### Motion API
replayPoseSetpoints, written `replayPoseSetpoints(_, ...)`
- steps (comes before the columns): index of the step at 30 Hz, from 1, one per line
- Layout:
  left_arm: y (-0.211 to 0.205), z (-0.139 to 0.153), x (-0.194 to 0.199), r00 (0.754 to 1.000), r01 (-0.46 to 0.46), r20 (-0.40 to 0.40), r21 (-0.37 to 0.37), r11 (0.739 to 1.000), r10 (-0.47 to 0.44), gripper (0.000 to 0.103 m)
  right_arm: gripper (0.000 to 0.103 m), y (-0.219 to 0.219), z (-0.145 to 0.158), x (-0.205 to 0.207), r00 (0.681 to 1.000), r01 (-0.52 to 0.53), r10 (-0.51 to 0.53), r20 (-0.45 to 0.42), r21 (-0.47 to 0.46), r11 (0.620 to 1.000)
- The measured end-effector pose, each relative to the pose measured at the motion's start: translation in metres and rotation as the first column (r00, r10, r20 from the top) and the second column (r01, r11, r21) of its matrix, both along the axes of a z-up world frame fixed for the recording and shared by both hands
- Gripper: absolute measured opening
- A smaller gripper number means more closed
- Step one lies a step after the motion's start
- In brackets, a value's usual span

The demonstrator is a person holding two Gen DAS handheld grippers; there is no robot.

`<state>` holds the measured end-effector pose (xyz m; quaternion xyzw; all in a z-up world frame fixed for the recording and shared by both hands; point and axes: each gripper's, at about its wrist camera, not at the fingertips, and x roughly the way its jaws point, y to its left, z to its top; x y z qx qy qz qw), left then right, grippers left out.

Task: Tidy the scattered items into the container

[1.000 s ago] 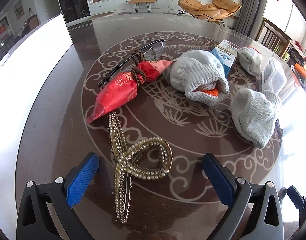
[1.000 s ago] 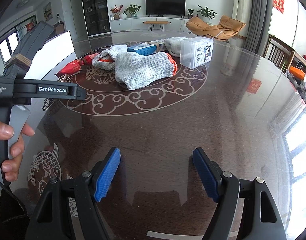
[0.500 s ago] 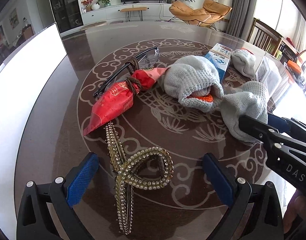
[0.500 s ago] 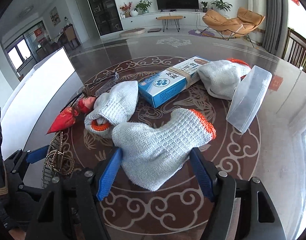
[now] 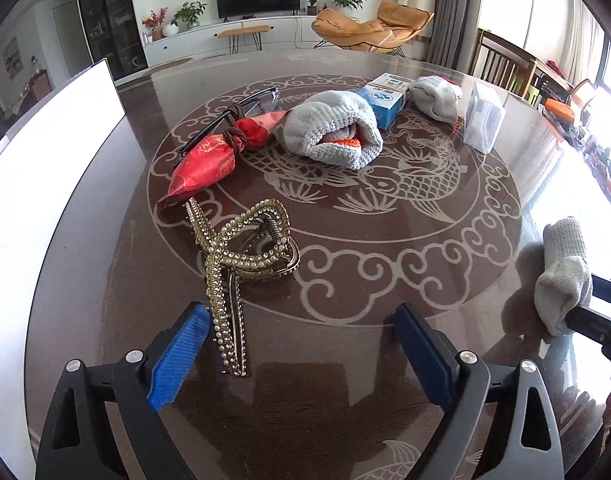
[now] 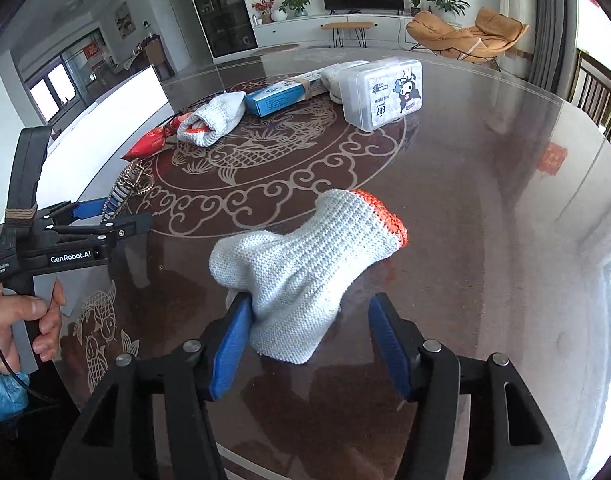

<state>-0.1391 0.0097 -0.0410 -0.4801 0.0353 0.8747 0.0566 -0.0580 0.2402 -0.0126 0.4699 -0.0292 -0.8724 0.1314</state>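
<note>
R gripper (image 6: 309,340): fingers opening, wide apart. A glove (image 6: 305,264) lies between them, leaning on the left finger (image 6: 231,344); right finger clear of it, so no grip. Glove is grey knit w/ orange cuff, cuff end pointing away from the camera, resting on the worktop (image 6: 485,208). Same glove shows at the right edge of the left wrist view (image 5: 561,276).

L gripper (image 5: 297,356): fingers open, nothing pinched. A beaded hair clip (image 5: 241,256) lies on the worktop; its long tail runs just beside the left finger (image 5: 177,360), inside the gap. Contact w/ the pad: can't tell. A hand (image 6: 21,316) holds the L gripper's handle at the left edge of the right wrist view.

Farther back on the worktop: red pouch (image 5: 209,160) w/ a brown tie round its middle, glasses (image 5: 233,112) behind and touching it, a second glove (image 5: 333,128) rolled up w/ orange showing inside, blue box (image 5: 385,98) just behind that, third glove (image 5: 435,94) beside the box. Container (image 6: 381,92), clear plastic w/ cartoon label, stands on its side w/ lid on, near the third glove, well apart from the glove at the R gripper.
</note>
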Motion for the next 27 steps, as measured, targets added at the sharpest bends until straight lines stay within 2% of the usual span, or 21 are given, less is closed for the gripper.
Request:
replayPoseSetpoints(3, -0.002, -0.001, -0.002, 1.000, -0.005, 0.010, 0.004, 1.000, 0.005, 0.103, 0.068, -0.002, 0.008, 0.003, 0.999, 0.044, -0.045, -0.031, -0.044, 0.998)
replayPoseSetpoints(6, -0.002, 0.000, -0.005, 1.000, -0.015, 0.015, 0.003, 1.000, 0.015, 0.103, 0.068, -0.018, 0.010, -0.002, 0.997, 0.063, -0.064, -0.030, -0.047, 0.997)
replayPoseSetpoints(10, -0.001, -0.001, -0.005, 1.000, -0.027, 0.003, 0.005, 1.000, 0.027, 0.103, 0.068, -0.033, 0.003, -0.014, 0.993, 0.115, -0.114, -0.041, 0.017, 0.993)
replayPoseSetpoints(15, -0.001, -0.002, -0.005, 1.000, -0.026, -0.001, 0.005, 1.000, 0.026, 0.103, 0.072, -0.048, -0.006, -0.024, 0.990, 0.136, -0.131, -0.044, 0.155, 0.978)
replayPoseSetpoints(20, -0.001, -0.002, -0.005, 1.000, -0.027, -0.001, 0.006, 1.000, 0.027, 0.103, 0.075, -0.048, -0.008, -0.020, 0.988, 0.141, -0.129, -0.083, 0.156, 0.978)
replayPoseSetpoints(27, 0.000, -0.002, -0.003, 0.999, -0.048, -0.008, 0.008, 0.999, 0.048, 0.103, 0.075, -0.048, -0.009, -0.021, 0.988, 0.140, -0.128, -0.084, 0.159, 0.977)
